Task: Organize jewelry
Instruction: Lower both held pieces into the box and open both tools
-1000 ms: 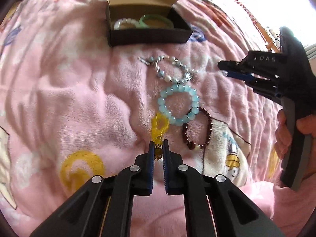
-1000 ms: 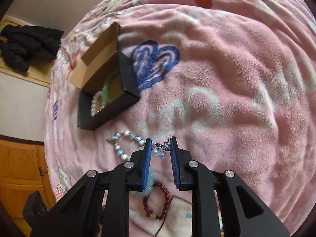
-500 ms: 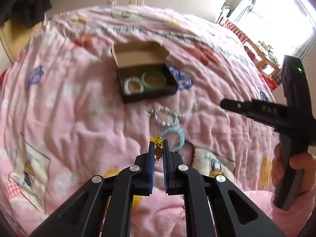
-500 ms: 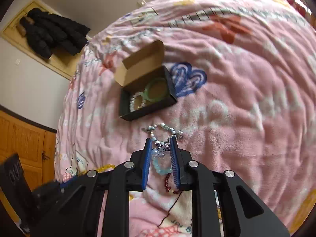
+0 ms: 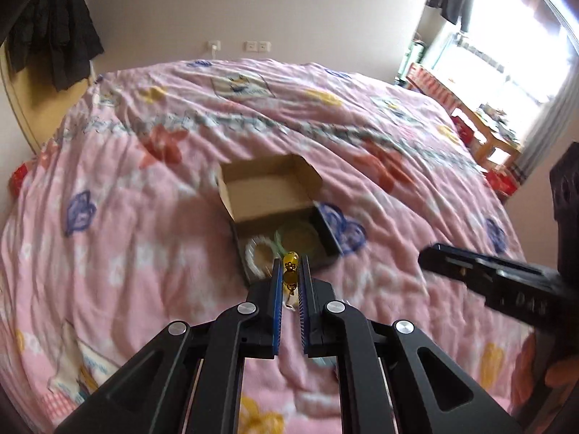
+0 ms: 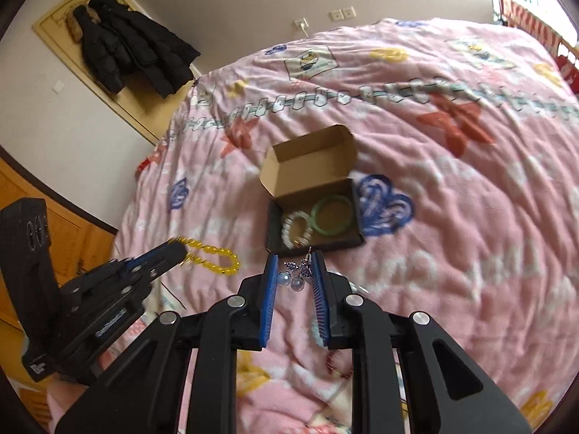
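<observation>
An open black box point(image 5: 327, 228) point(image 6: 315, 242) with a brown lid stands on the pink blanket. It holds a green bangle point(image 6: 333, 213) and a white bead bracelet point(image 6: 295, 231). My left gripper point(image 5: 290, 275) is shut on a yellow bead bracelet point(image 5: 290, 264), lifted above the bed in front of the box; its loop hangs from the left gripper in the right wrist view point(image 6: 213, 255). My right gripper point(image 6: 295, 271) is shut on a silver and pale blue bead bracelet point(image 6: 295, 280), also lifted, just before the box.
The pink patterned blanket point(image 6: 452, 217) covers the whole bed. A pale blue bracelet point(image 6: 316, 329) and a dark red bracelet point(image 6: 334, 365) lie under my right gripper. Black coats point(image 6: 134, 47) hang on the far wall. A window and shelves point(image 5: 481, 105) are at the right.
Both grippers have lifted up and back from the blanket, each carrying its bracelet. The box now lies farther below and ahead of both.
</observation>
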{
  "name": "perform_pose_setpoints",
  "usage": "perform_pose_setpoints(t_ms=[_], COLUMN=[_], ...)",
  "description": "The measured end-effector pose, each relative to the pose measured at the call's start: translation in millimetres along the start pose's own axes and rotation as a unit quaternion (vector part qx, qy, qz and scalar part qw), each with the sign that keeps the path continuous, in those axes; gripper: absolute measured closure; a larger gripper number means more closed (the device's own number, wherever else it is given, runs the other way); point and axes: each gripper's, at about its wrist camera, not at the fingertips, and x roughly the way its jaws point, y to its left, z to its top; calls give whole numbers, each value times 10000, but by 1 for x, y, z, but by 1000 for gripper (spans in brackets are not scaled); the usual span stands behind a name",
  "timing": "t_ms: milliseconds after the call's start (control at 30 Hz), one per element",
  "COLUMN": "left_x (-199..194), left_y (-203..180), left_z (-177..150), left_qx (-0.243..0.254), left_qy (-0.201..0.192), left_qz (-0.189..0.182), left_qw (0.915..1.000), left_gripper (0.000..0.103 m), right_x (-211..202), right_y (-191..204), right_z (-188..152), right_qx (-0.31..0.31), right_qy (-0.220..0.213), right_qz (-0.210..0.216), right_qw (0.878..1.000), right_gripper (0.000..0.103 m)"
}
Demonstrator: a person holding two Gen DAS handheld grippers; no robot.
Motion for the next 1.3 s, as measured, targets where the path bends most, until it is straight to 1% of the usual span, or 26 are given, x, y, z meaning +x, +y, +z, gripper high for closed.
perform_pose_setpoints(t_ms=[67, 200, 300, 433, 600, 700, 867, 967, 1067, 1167, 1200, 1233, 1267, 1300], left_x=[11, 42, 60, 83, 109, 121, 139, 150, 154, 153, 153, 151, 146, 143], left_y=[4, 16, 22, 31, 36, 36, 36, 38, 39, 40, 40, 40, 38, 38], left_z=[12, 32, 36, 38, 33, 29, 24, 22, 20, 19, 19, 19, 20, 20], left_qx=[-9, -162, -224, -433, -544, -604, -613, -674, -607, -650, -641, -620, -577, -558], left_qy=[5, 158, 238, 385, 558, 644, 786, 933, 971, 1030, 1042, 1033, 974, 912], left_qz=[159, 108, 148, -53, -52, -138, -160, -208, -65, -71, -55, -30, 22, 53], left_qw=[9999, 9997, 9994, 9983, 9969, 9960, 9949, 9931, 9934, 9925, 9925, 9927, 9936, 9943], left_gripper=[94, 94, 94, 94, 94, 94, 94, 94, 94, 93, 85, 71, 61, 47], right_x=[17, 51, 78, 108, 136, 150, 171, 176, 177, 171, 166, 162, 156, 151], right_y=[-4, -19, -35, -45, -52, -55, -64, -66, -67, -69, -71, -73, -75, -77], right_z=[16, 40, 52, 56, 56, 55, 51, 51, 52, 50, 48, 47, 45, 42], right_qx=[120, 488, 759, 824, 899, 930, 1221, 1289, 1333, 1335, 1352, 1374, 1397, 1395], right_qy=[72, 234, 404, 550, 740, 793, 909, 901, 896, 840, 829, 813, 774, 750], right_qz=[8, 129, 167, 51, 39, 44, 132, 165, 218, 253, 273, 286, 281, 275], right_qw=[9999, 9985, 9962, 9951, 9932, 9925, 9883, 9874, 9868, 9872, 9870, 9868, 9868, 9870], right_gripper=[83, 83, 83, 83, 83, 83, 82, 81, 81, 81, 81, 81, 81, 81])
